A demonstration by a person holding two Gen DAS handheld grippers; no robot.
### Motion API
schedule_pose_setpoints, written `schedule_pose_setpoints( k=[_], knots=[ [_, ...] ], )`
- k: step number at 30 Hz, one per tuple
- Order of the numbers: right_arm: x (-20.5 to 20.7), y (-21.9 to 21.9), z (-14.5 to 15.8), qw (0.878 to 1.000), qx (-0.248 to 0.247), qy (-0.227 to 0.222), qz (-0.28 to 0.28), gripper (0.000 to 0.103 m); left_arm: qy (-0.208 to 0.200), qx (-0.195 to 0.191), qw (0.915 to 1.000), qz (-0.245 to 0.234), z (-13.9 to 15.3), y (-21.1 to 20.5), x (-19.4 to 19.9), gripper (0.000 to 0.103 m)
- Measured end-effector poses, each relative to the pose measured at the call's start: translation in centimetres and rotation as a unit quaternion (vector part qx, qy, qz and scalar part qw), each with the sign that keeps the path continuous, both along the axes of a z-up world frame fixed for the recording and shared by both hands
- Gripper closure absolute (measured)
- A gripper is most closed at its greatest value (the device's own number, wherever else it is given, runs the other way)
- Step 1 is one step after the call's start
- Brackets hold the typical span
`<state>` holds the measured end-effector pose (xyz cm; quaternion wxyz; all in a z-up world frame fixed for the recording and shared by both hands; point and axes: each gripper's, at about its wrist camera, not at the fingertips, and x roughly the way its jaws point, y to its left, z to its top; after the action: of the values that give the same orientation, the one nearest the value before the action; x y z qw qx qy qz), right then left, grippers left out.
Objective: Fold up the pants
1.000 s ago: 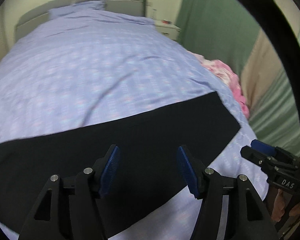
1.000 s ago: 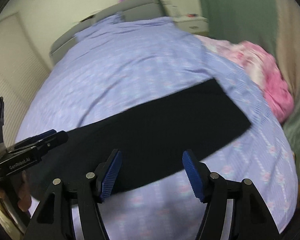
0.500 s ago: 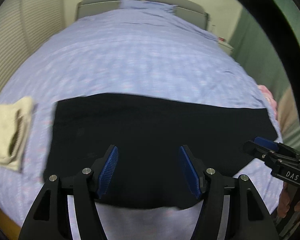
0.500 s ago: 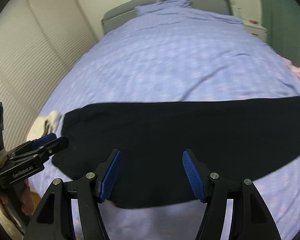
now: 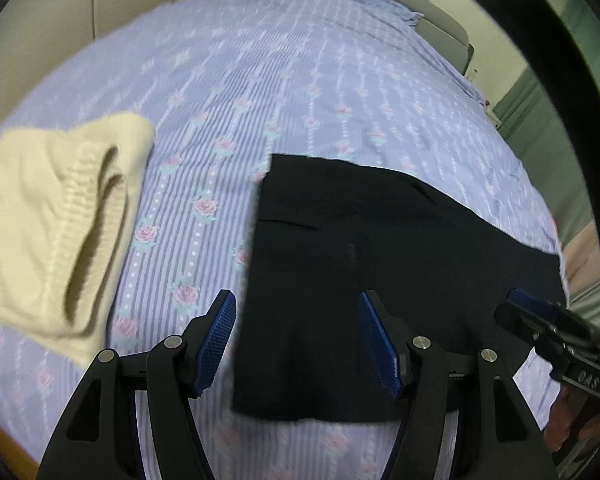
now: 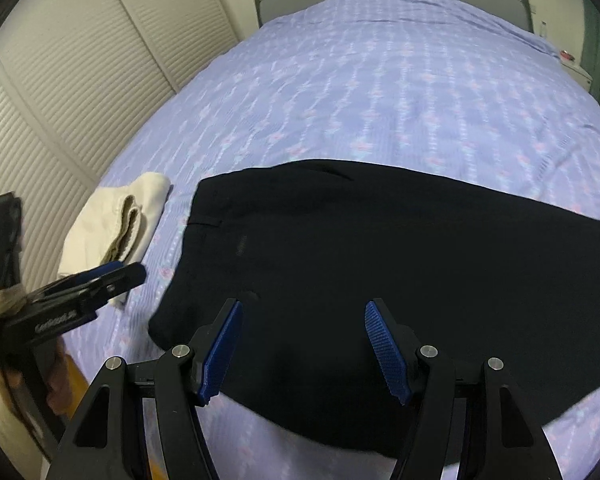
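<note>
Cream folded garment (image 5: 56, 216) at far left of the bed (image 5: 300, 80), out of view a sec ago, now large in left-wrist view. Black pants (image 6: 380, 260) lie flat just right of it; waist end now under both tools vs the leg end before. Left gripper (image 5: 298, 344) & right gripper (image 6: 304, 354): fingers apart, nothing between them, above the fabric.

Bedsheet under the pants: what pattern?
The bedsheet is lilac with fine vertical stripes and rows of small pink roses; clearest in the left wrist view, beside the black pants.
</note>
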<state>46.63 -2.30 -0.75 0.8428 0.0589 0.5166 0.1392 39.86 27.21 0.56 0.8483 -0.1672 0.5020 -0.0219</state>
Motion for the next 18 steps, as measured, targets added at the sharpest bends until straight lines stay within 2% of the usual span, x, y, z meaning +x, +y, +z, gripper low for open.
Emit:
schedule_pose_setpoints(
  k=[5, 11, 16, 17, 18],
  knots=[
    [3.1, 2.9, -1.4, 1.000, -0.013, 0.004, 0.005, 0.038, 0.028, -0.087, 0.9959, -0.002, -4.6, 3.4, 3.9, 0.041],
    [6.1, 4.3, -3.3, 1.000, -0.023, 0.016, -0.002, 0.038, 0.051, -0.107, 0.9928, -0.012, -8.1, 3.8, 8.0, 0.042],
    [7.7, 5.2, -5.4, 0.999, -0.022, 0.035, 0.000, 0.038, 0.068, -0.202, 0.9771, 0.002, -11.2, 4.6, 10.2, 0.042],
    [7.8, 5.2, -5.7, 0.999, -0.020, 0.038, -0.002, 0.038, 0.068, -0.218, 0.9735, 0.006, -11.5, 4.7, 10.1, 0.047],
    [8.0, 5.3, -6.0, 0.999, -0.018, 0.042, -0.004, 0.038, 0.068, -0.259, 0.9634, 0.008, -12.1, 5.1, 9.6, 0.056]
  ],
)
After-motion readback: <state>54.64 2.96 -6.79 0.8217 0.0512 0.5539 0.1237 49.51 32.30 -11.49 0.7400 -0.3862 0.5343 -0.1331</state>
